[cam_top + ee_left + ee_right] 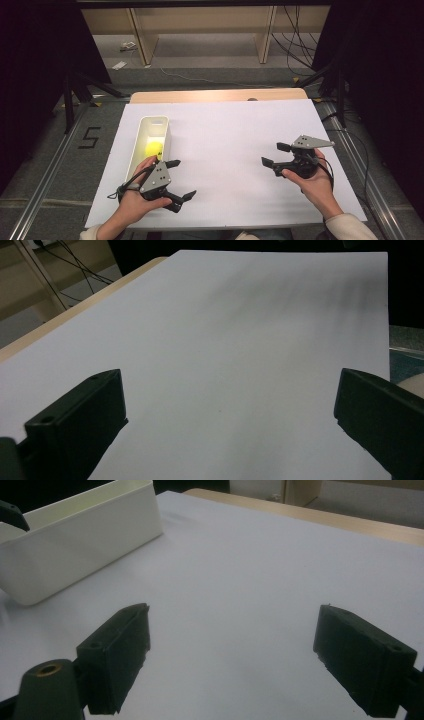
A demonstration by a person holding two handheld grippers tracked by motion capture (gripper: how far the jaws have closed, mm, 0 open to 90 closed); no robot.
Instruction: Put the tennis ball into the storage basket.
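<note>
At the near left of the white sheet (225,150) I hold my left gripper (180,179) just above the paper, jaws spread wide and gripping nothing; in the left gripper view they frame bare white paper. Well apart from it, at the near right and a little farther in, my right gripper (275,154) hangs over the sheet, its jaws likewise parted and empty, pointing left across the table. Just beside my left hand (134,200), on its far side, stands the long white bin (166,131), running away from me along the sheet's left edge. A yellow ball (153,148) lies inside it, towards the near half. Beyond the sheet the table's wooden edge (215,95) shows.
</note>
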